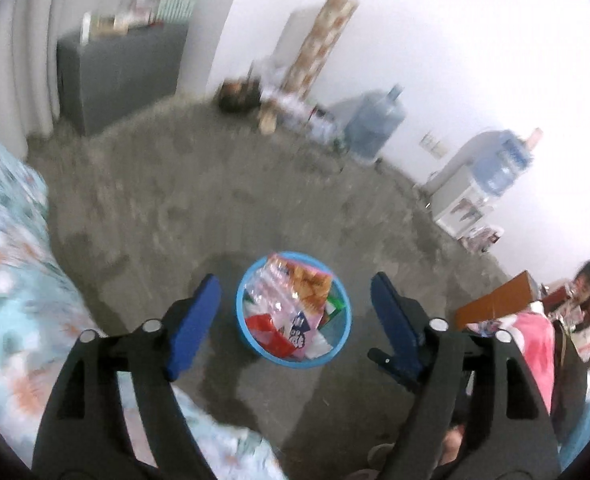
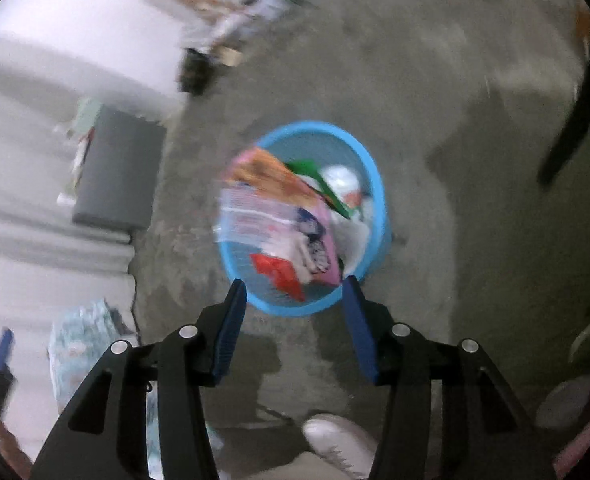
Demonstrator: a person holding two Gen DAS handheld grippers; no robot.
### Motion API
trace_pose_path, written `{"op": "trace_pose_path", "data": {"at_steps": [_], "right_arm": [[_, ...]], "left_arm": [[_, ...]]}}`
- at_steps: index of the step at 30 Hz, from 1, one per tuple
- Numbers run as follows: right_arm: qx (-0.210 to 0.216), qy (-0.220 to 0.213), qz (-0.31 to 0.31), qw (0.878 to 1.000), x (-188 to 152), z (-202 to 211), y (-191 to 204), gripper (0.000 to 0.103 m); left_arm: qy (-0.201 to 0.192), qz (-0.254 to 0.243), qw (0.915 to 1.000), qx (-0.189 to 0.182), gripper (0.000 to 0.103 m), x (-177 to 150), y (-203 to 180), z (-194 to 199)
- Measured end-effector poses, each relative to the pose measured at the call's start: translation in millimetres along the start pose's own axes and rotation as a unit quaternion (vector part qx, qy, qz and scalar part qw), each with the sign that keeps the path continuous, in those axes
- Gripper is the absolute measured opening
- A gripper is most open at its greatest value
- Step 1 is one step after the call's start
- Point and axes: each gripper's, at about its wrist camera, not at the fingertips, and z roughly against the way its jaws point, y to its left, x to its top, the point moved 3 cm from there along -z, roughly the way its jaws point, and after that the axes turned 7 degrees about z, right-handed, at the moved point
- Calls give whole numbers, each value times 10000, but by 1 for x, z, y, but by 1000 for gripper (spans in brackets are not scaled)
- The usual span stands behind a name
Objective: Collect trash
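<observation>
Round blue plastic basket (image 1: 337, 344) of crumpled wrappers (image 1: 291, 304), on floor below and ahead of left gripper (image 1: 295, 298) and right gripper (image 2: 293, 300); jaws spread, empty.

Both the left gripper (image 1: 295, 292) and right gripper (image 2: 293, 298) have black cut-out linkage arms, round silver pivot screws toward six o'clock, and ribbed blue finger pads (image 1: 197, 320) toward twelve.

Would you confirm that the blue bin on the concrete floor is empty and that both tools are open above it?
Not quite: the blue bin is not empty; wrappers fill it, as the left wrist view shows. The left tool and right tool are indeed open above it.
</observation>
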Motion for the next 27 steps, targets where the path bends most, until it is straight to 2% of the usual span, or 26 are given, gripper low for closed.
{"op": "trace_pose_path", "data": {"at_steps": [1, 3, 5, 7, 10, 12, 15, 17, 18, 21, 23, 26, 27], "right_arm": [[-31, -89, 213, 9997, 0, 12, 13, 60], [-26, -360, 785, 9963, -4, 44, 46, 67], [-30, -715, 1472, 9865, -14, 84, 89, 79], [1, -991, 1923, 9763, -25, 114, 117, 87], [113, -1556, 2679, 9508, -50, 166, 164, 96], [204, -1852, 3071, 9333, -68, 193, 189, 97], [155, -2096, 3498, 9129, -95, 220, 215, 97], [303, -2189, 3869, 8952, -119, 234, 235, 97], [346, -2178, 4007, 8893, -128, 237, 243, 97], [329, -1955, 4426, 8745, -160, 236, 263, 97], [414, -1701, 4598, 8706, -182, 231, 269, 97], [453, -1363, 4745, 8684, -216, 220, 265, 97], [405, -1306, 4778, 8677, -225, 215, 263, 97]], "left_arm": [[-189, -140, 9997, -2, 83, -3, -4, 27], [-521, -304, 9982, 50, 86, -11, -10, 71], [-775, -401, 9960, 194, 92, -21, -12, 113], [-1034, -393, 9930, 416, 94, -36, -9, 157], [-1290, -152, 9886, 755, 94, -59, 3, 209], [-1440, 138, 9832, 1114, 94, -79, 16, 239], [-1445, 418, 9743, 1675, 94, -107, 34, 266], [-1427, 604, 9632, 2195, 94, -128, 48, 282], [-1469, 684, 9544, 2506, 94, -141, 55, 291], [-1608, 937, 9343, 3041, 94, -172, 75, 316], [-1637, 1128, 9232, 3288, 94, -189, 88, 332], [-1776, 1244, 9004, 3770, 94, -219, 103, 351], [-1797, 1285, 8894, 4001, 94, -229, 107, 355]]}}
